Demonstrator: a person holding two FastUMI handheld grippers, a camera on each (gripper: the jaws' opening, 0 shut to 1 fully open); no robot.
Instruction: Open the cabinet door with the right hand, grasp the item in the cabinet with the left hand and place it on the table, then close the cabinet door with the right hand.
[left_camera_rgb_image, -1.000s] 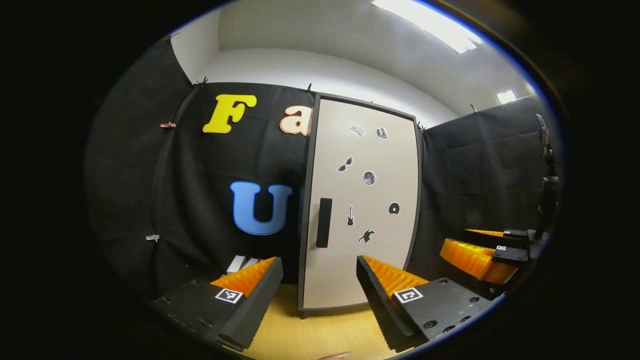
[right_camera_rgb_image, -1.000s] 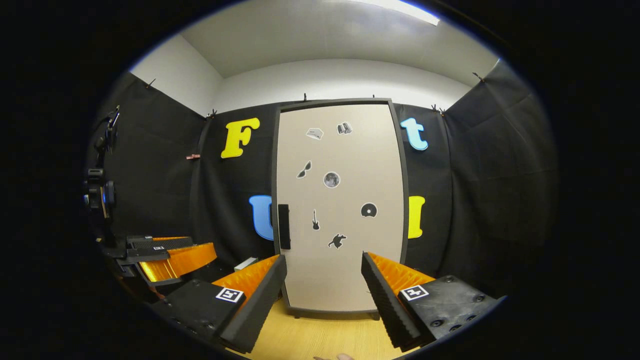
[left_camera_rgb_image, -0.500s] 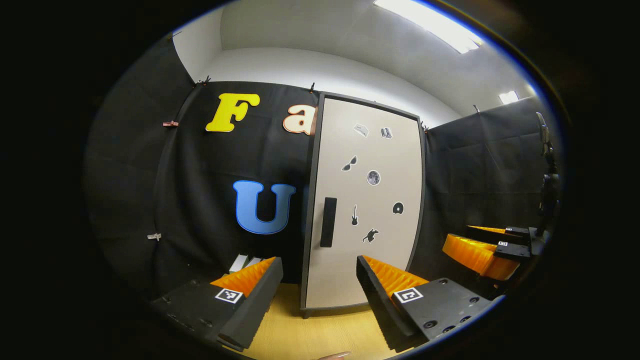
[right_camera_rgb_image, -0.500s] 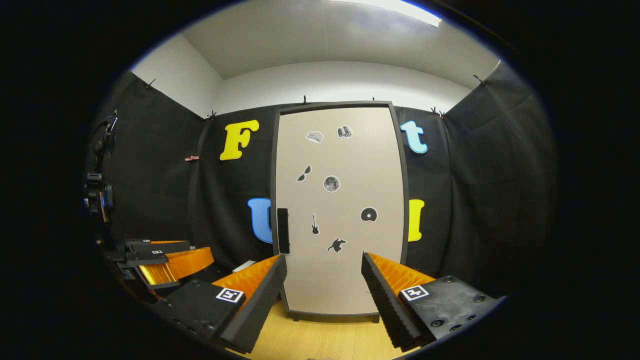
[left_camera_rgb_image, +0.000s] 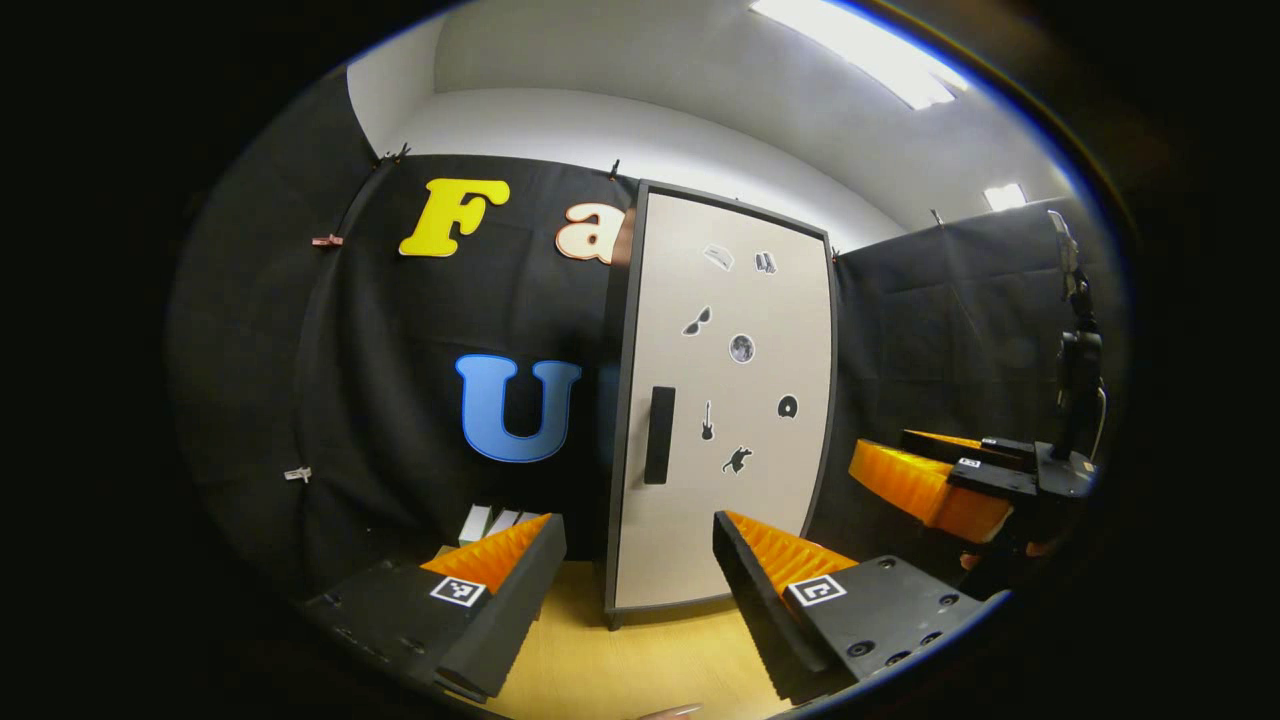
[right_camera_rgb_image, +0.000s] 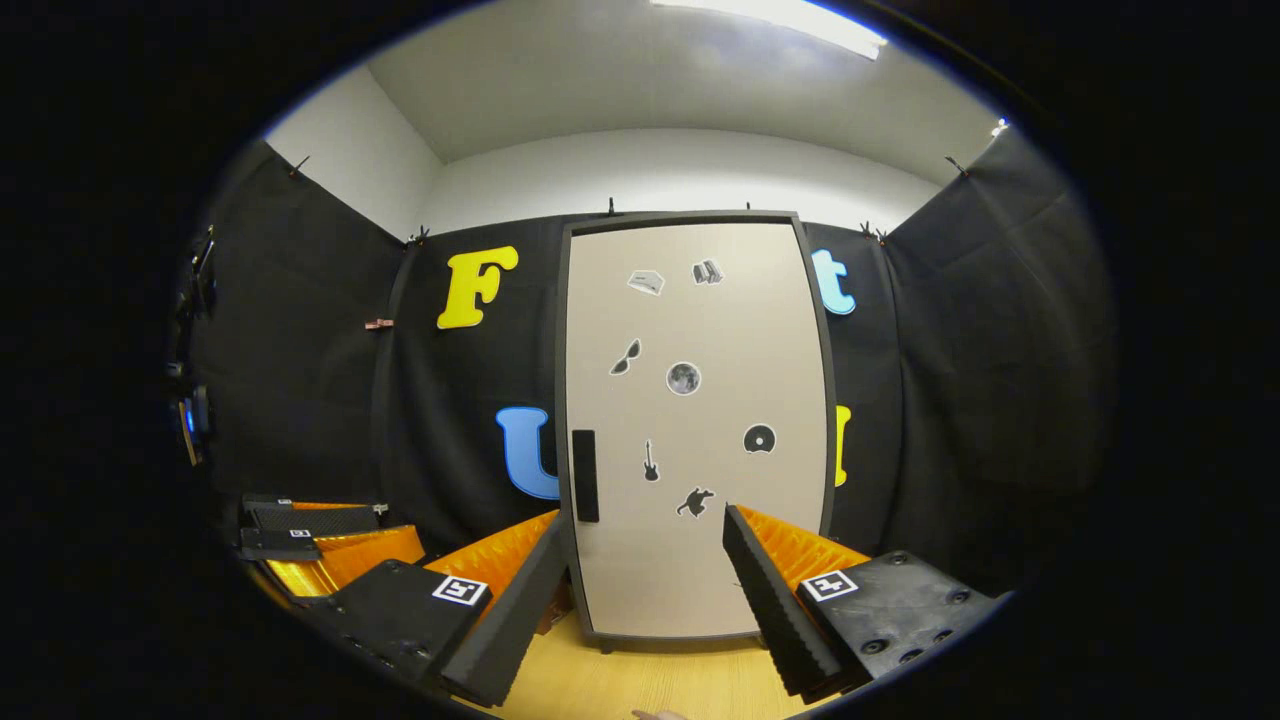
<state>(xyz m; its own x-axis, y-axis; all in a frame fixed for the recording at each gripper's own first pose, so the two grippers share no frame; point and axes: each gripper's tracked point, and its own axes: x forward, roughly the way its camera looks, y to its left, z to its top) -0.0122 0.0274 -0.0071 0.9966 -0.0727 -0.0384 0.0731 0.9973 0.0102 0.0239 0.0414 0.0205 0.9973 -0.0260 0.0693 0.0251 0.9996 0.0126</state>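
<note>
cabinet door (right_camera_rgb_image: 695, 430) shut before us, upright on the desk (right_camera_rgb_image: 640, 680), item behind it hidden | we read no writing, just small picture stickers (right_camera_rgb_image: 683, 378) and a dark handle (right_camera_rgb_image: 584, 476) at its left edge | right tool (right_camera_rgb_image: 640, 590) agape, near door, apart | left tool (left_camera_rgb_image: 630, 590) agape, farther back
</note>
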